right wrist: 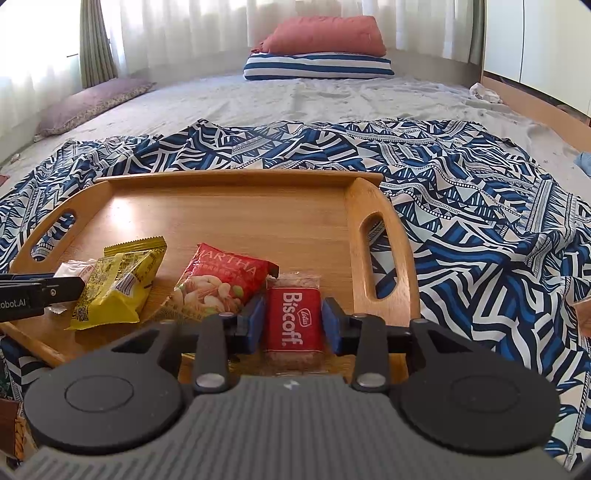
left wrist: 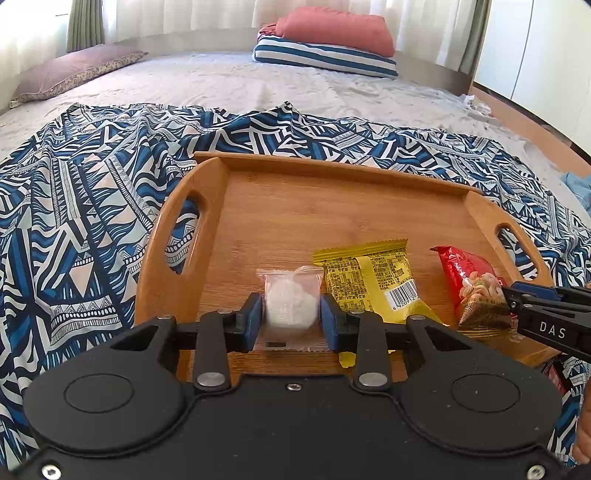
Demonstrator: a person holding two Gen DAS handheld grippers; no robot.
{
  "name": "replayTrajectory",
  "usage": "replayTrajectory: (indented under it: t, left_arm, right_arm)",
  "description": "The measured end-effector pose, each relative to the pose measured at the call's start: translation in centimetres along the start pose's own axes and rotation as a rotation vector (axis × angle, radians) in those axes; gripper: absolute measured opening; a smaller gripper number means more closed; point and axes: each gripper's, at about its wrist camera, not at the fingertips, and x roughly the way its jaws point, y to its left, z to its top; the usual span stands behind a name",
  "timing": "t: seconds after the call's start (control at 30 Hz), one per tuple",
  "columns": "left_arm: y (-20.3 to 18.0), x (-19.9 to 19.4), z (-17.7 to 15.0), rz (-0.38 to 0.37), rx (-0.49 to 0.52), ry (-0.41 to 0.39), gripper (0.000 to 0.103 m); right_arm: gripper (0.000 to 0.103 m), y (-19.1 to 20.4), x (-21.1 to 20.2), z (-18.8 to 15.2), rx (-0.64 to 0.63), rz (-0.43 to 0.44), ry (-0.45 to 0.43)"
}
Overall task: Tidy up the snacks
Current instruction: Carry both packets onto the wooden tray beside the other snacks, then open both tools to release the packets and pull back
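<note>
Wooden tray (left wrist: 332, 206) sits on a blue patterned cloth (left wrist: 92, 206) spread over a bed (left wrist: 207, 85). Four snacks line the tray's near edge. Left tongs (left wrist: 291, 317) are clenched on a clear-wrapped white cake (left wrist: 290, 301), blue pads touching both its sides, cake resting on the tray floor at the left end of the row. Just right of it lies a yellow pack (left wrist: 373, 280), barcode side up, then a red nut bag (left wrist: 474, 284). Right tongs (right wrist: 293, 325) straddle a Biscoff pack (right wrist: 293, 319) lying flat on the tray, at the right end of the row near the right handle slot; small gaps show between pads and pack, so released, not pressing. No earlier view to compare. From the right wrist view the nut bag (right wrist: 221, 284) touches the Biscoff's left side and the yellow pack (right wrist: 118, 288) leans tilted. Far end of the bed: striped pillow (left wrist: 325, 55) with a red one (left wrist: 340, 29) stacked on top, purple pillow (left wrist: 74, 72) at left.
</note>
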Motion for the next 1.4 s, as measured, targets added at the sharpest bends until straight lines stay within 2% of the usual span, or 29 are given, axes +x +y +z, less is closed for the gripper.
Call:
replayTrajectory:
  t: [0.23,0.4,0.47,0.8,1.13,1.4]
  left_arm:
    - [0.1,-1.5,0.0,0.004,0.016,-0.03,0.046]
    - [0.3,-3.5,-0.3,-0.02,0.017,-0.049,0.067]
    - [0.4,-4.5,-0.7,-0.039,0.026,-0.062,0.074]
    - [0.5,-9.2,-3.6,-0.062,0.077,-0.106,0.088]
    - [0.8,-13.0,-8.0,-0.081,0.107,-0.149,0.095]
    - [1.5,-14.9,-11.5,-0.107,0.086,-0.161,0.098]
  right_arm:
    - [0.062,-0.1,-1.1,0.0,-0.002,-0.009,-0.021]
    - [0.068,-0.4,-2.6,-0.2,0.008,-0.012,-0.04]
    - [0.074,-0.5,-3.5,-0.4,0.002,-0.009,-0.054]
    - [0.09,-0.1,-7.6,-2.4,-0.001,0.039,-0.097]
    - [0.103,1.1,-10.5,-6.0,-0.003,0.074,-0.111]
    - [0.103,2.4,-12.5,-9.0,-0.046,0.072,-0.123]
